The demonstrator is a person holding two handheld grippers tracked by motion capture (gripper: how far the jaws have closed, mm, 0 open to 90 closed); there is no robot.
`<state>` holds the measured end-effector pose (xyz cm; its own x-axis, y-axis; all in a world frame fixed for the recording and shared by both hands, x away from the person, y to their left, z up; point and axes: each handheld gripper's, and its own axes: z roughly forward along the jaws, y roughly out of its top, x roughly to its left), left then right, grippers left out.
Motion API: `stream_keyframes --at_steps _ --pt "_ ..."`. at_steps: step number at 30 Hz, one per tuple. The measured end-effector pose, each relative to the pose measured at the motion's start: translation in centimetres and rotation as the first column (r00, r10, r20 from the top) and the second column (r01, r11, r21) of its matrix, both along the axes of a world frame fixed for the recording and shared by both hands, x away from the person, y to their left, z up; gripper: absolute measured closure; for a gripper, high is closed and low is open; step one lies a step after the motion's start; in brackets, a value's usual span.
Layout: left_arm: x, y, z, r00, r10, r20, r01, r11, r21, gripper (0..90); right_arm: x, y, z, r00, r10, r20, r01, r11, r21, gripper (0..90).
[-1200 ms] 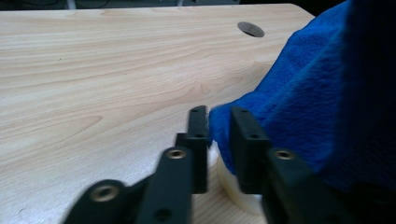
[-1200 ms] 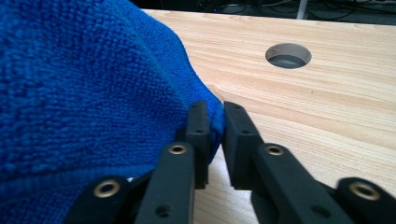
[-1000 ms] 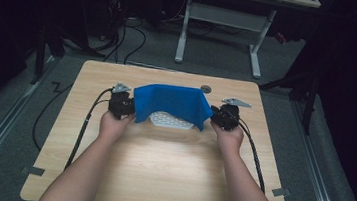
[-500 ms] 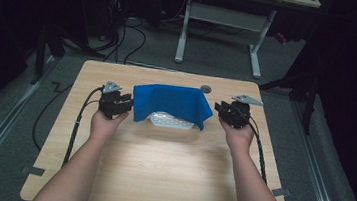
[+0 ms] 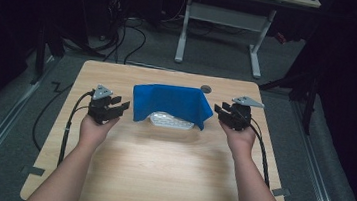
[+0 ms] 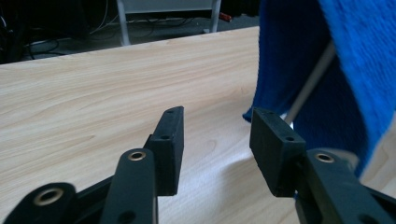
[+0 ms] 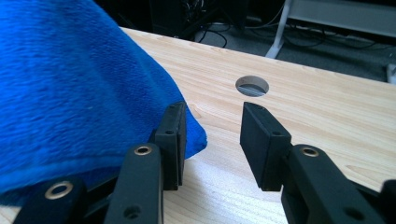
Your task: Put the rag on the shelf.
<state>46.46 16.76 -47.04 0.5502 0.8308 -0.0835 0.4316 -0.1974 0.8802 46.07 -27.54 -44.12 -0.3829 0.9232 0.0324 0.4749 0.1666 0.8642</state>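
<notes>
Both hands have drawn outward since the earlier frames, leaving the blue terry cloth (image 5: 172,104) alone. It drapes tent-like over a white perforated object (image 5: 171,121) at the middle of the pale wooden surface (image 5: 159,169), the object's front edge showing beneath the hem. Left hand-held gripper (image 5: 117,105) hangs just left of the cloth, jaws spread and holding nothing. Right hand-held gripper (image 5: 221,109) sits just beside the cloth's right corner, jaws likewise spread and bare. A round hole (image 7: 252,86) pierces the surface behind the cloth.
</notes>
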Motion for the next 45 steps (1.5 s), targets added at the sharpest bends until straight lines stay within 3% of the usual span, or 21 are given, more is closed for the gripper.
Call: stream_keyframes --at_steps 4,8,12,19,21,24,26,29,31,34,37,41,45 --pt "-0.8 0.3 -0.3 1.0000 -0.007 -0.003 0.007 0.9999 0.007 53.6 -0.7 -0.1 0.1 0.9995 -0.002 0.033 0.002 1.0000 0.000 60.6" --pt "-1.9 0.6 -0.7 0.9999 -0.017 -0.003 0.017 0.9999 0.002 52.9 -1.4 -0.3 -0.1 0.9998 0.007 0.021 -0.007 0.9999 -0.013 57.8" --pt "-2.9 0.9 -1.0 0.9998 -0.022 0.000 0.022 0.9997 -0.004 52.7 -2.5 -0.5 0.0 0.9987 0.013 0.049 -0.012 0.9998 -0.016 56.7" --pt "-4.6 1.2 -1.4 0.9995 -0.032 -0.007 0.032 0.9992 -0.024 52.1 -4.1 0.0 0.2 0.9967 0.069 0.043 -0.068 0.9970 -0.036 55.5" --pt "-5.2 1.2 -1.5 0.9993 -0.036 -0.007 0.036 0.9990 -0.025 51.8 -4.9 0.2 0.2 0.9953 0.070 0.067 -0.068 0.9973 -0.027 55.2" --pt "-6.2 1.2 -1.5 0.9989 -0.047 -0.002 0.047 0.9985 -0.028 51.5 -5.9 0.6 0.2 0.9955 0.078 0.053 -0.076 0.9964 -0.037 53.1" --pt "-6.9 1.2 -1.4 0.9987 -0.051 -0.003 0.051 0.9979 -0.041 51.1 -6.9 0.8 0.2 0.9935 0.078 0.082 -0.076 0.9966 -0.033 52.3" --pt "-7.9 1.2 -1.3 0.9983 -0.057 -0.011 0.056 0.9973 -0.047 50.9 -8.1 1.0 0.0 0.9928 0.080 0.089 -0.078 0.9965 -0.029 50.2" --pt "-8.7 1.1 -1.3 0.9979 -0.064 -0.007 0.064 0.9967 -0.050 50.6 -8.7 1.4 -0.2 0.9945 0.082 0.065 -0.079 0.9960 -0.042 47.7" --pt "-10.0 0.7 -1.4 0.9971 -0.076 -0.005 0.076 0.9956 -0.055 49.9 -10.1 1.9 -0.6 0.9918 0.088 0.093 -0.083 0.9949 -0.057 46.8" --pt "-11.4 0.4 -1.6 0.9964 -0.085 -0.006 0.084 0.9952 -0.051 49.0 -11.4 2.3 -1.2 0.9909 0.100 0.090 -0.096 0.9939 -0.054 44.3" --pt "-13.6 0.2 -1.8 0.9955 -0.094 -0.010 0.094 0.9947 -0.043 47.6 -13.0 2.8 -2.0 0.9881 0.120 0.097 -0.110 0.9893 -0.095 43.2" --pt "-15.4 0.1 -2.1 0.9945 -0.105 -0.002 0.105 0.9933 -0.049 46.7 -14.5 3.2 -3.0 0.9875 0.132 0.087 -0.124 0.9887 -0.083 41.6"
